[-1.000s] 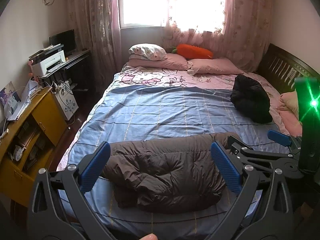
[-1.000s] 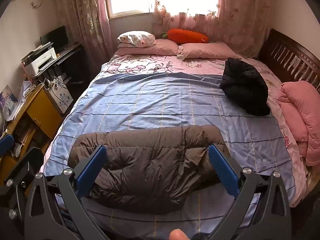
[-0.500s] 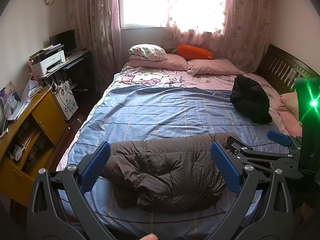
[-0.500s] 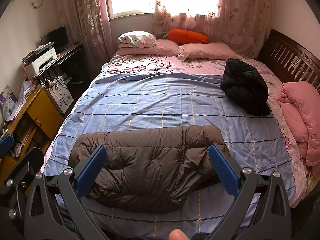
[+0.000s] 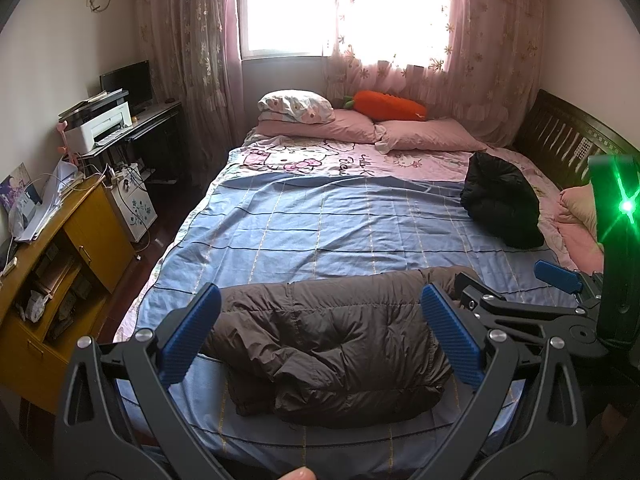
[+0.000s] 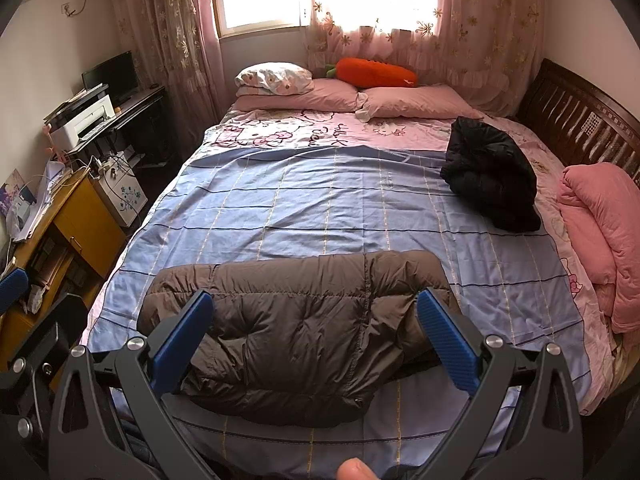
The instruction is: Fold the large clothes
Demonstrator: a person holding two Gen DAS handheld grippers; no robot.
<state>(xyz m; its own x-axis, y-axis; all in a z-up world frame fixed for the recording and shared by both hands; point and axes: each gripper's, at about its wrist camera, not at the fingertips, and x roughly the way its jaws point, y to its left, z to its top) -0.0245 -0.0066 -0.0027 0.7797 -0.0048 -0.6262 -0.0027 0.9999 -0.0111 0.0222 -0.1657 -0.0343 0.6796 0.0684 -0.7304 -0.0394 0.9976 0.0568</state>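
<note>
From the left wrist, my left claw gapes wide, empty, above the brown down jacket lying crosswise on the bed. From the right wrist, my right claw gapes likewise, empty; the jacket's long axis spans both.

Right gripper: jaws spread wide, empty, above the near bed edge.
Brown down jacket: folded, lying on the blue checked sheet.
Black jacket: bundled, far right, well apart.
Pink quilt: at right edge.
Left gripper: blue fingertip at frame left.
</note>
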